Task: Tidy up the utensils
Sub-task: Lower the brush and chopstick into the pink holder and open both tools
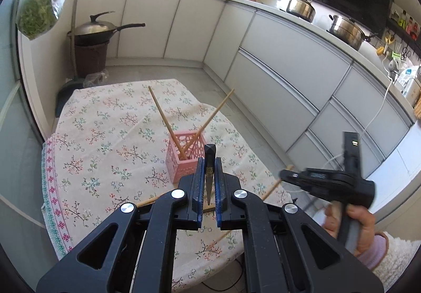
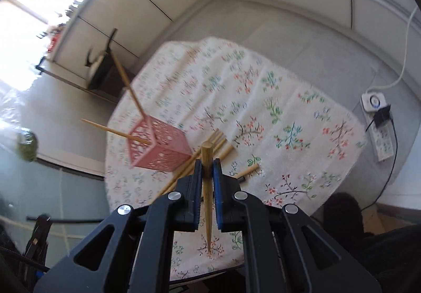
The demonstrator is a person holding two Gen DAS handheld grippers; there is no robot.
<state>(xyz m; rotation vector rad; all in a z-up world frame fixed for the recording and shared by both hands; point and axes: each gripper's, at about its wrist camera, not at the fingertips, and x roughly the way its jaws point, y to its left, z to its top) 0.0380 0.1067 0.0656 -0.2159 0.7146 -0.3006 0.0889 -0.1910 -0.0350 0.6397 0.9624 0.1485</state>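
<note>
A pink openwork holder point(image 1: 185, 154) stands on the floral tablecloth point(image 1: 105, 135) with two wooden chopsticks point(image 1: 163, 119) leaning out of it. My left gripper point(image 1: 209, 165) is shut on a dark chopstick point(image 1: 210, 169), held just in front of the holder. My right gripper point(image 2: 208, 165) is shut on a light wooden chopstick point(image 2: 207, 187), above the table beside the holder point(image 2: 158, 145). Several more chopsticks point(image 2: 210, 145) lie loose on the cloth next to the holder. The right gripper also shows in the left wrist view point(image 1: 326, 179), off the table's right edge.
White kitchen cabinets point(image 1: 263, 56) curve round the table, with pots on the counter point(image 1: 344, 29). A wok on a stand point(image 1: 97, 29) sits in the far corner. A power strip with cable point(image 2: 379, 124) lies on the floor right of the table.
</note>
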